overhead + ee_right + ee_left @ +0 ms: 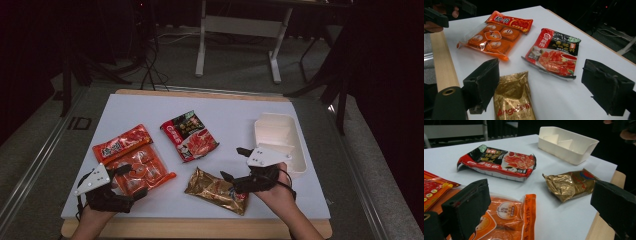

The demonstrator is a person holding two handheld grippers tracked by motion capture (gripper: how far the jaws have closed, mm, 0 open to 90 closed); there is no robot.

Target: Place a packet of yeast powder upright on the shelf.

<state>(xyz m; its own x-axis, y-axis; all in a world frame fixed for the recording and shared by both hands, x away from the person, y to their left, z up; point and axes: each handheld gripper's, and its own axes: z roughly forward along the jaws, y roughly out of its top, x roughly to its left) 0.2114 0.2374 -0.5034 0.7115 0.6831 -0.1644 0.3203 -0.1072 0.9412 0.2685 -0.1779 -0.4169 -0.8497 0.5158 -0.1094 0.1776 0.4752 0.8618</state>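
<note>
Several food packets lie on the white table (225, 107). At the left are an orange packet of blocks (142, 170) (509, 217) (491, 40) and a red-orange strip packet (122, 144) (510, 21) at its far edge. A red-and-black packet (190, 136) (499, 162) (556, 51) sits mid-table, and a crumpled gold packet (217, 190) (569, 183) (514, 100) lies near the front. My left gripper (131, 181) (540, 207) hovers open over the orange packet's near end. My right gripper (234, 163) (546, 85) is open just above the gold packet's far end, holding nothing.
A white plastic box (279, 142) (569, 145) with an inner divider stands at the table's right edge, close behind my right hand. The wooden table edge (200, 227) runs along the front. Beyond the table are desk legs and cables on a dark floor.
</note>
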